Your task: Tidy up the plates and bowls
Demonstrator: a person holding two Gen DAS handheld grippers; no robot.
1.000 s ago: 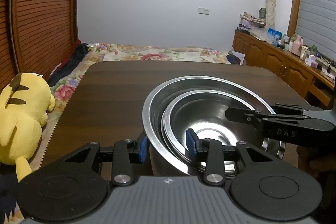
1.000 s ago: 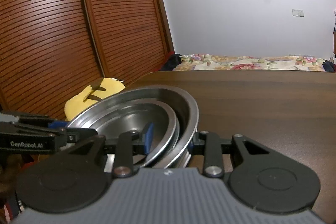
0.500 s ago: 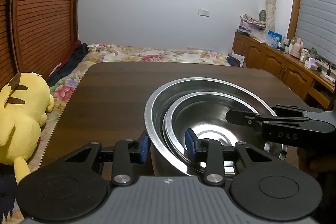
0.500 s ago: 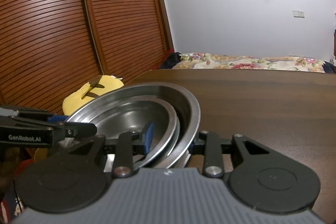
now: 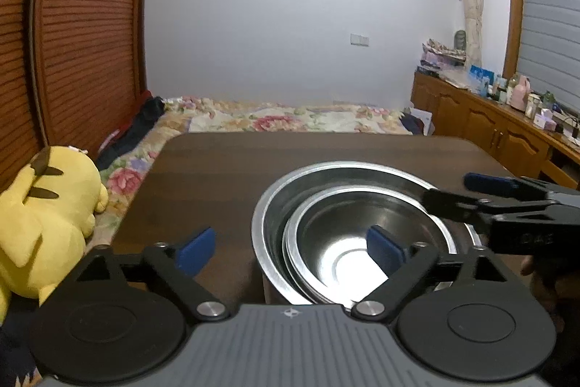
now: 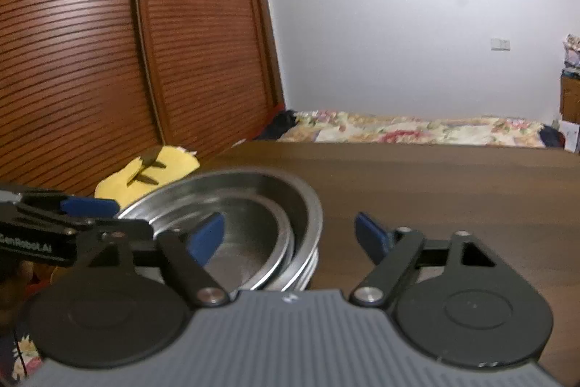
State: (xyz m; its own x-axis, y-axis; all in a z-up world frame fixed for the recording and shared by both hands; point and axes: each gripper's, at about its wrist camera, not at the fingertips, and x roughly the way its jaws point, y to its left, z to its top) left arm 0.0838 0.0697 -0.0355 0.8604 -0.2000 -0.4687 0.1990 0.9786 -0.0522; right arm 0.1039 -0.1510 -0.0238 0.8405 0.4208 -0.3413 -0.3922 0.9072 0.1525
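the nested steel bowls (image 5: pixel 348 205) sat on the dark wooden worktop (image 5: pixel 217 176), a smaller bowl (image 5: pixel 362 242) lying inside the larger one, toward the near right part of the surface as the left wrist view showed it. the left claw (image 5: pixel 290 247) had just been opening and stood released, its blue pads (image 5: pixel 195 247) straddling the near rim without touching it. the right claw (image 6: pixel 290 234) had likewise just been opening (one pad over the bowls, the other outside the rim) and gripped nothing. a yellow plush toy (image 5: pixel 47 220) lay beside the worktop's left edge, with a flower-patterned bed (image 5: pixel 290 120) beyond.
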